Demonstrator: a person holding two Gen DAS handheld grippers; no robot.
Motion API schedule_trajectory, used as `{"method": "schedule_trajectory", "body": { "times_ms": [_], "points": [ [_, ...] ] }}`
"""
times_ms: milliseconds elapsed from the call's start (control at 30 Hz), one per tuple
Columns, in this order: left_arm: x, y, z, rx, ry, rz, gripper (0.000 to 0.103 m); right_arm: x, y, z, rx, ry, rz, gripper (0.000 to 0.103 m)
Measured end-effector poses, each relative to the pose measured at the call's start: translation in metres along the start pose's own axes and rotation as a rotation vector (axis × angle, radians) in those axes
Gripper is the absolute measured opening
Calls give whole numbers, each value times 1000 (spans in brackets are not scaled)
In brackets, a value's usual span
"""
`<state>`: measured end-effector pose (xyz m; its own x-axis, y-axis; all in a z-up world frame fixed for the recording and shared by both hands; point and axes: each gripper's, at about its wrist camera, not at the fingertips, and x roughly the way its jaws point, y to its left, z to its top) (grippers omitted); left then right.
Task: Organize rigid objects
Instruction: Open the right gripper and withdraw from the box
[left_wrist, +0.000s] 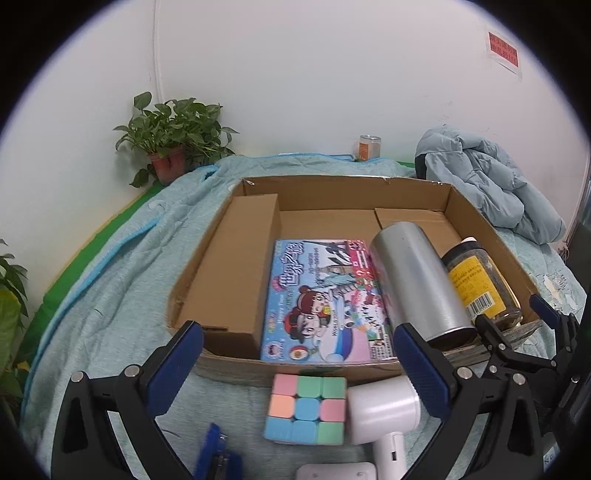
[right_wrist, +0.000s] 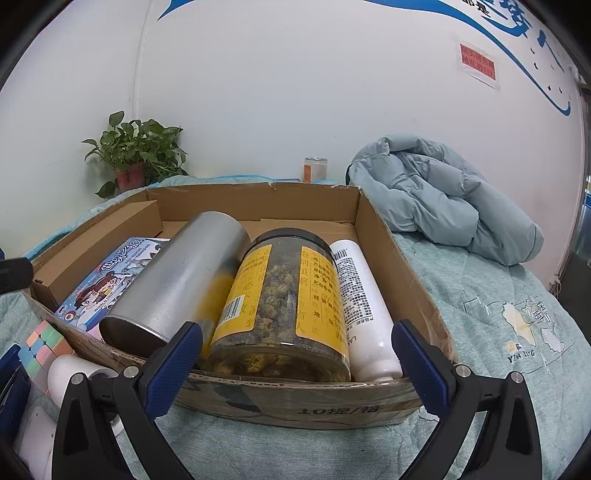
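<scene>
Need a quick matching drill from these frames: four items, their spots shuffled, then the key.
Items:
1. silver can
2. white bottle
3. pastel cube
4. plain carton

Places:
A. outside the cardboard box, on the quilt
B. against the box's right wall
C. along the box's left wall
D. between picture box and yellow-label jar

Pairs: 1-D, 2-B, 3-A, 4-C

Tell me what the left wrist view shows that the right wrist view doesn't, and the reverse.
Only the left wrist view: a blue stapler on the blanket below the cube, and a second plant at the left edge.

Only the right wrist view: a white bottle lying in the box beside the jar, and blue wall lettering.

Both: the box, brown carton, game box, silver can, yellow-labelled jar, cube, white dryer, jacket, each gripper's jaws open and empty.
</scene>
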<state>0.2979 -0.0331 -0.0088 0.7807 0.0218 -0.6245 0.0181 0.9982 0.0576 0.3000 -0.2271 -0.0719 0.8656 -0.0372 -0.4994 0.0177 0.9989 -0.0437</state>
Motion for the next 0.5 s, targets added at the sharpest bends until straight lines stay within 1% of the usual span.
{"method": "schedule_trajectory", "body": {
  "times_ms": [133,233,367,500],
  "points": [
    [-9,12,7,-18,-12,12,103,0,0,0,1,0,0,103],
    [-18,22,13,-33,-25,7,103,-1,0,0,1,0,0,103],
    [-29,35,25,-21,-48,21,103,0,0,0,1,0,1,103],
    [-45,58,42,-18,-84,40,103,-1,0,0,2,-1,1,103]
  ]
}}
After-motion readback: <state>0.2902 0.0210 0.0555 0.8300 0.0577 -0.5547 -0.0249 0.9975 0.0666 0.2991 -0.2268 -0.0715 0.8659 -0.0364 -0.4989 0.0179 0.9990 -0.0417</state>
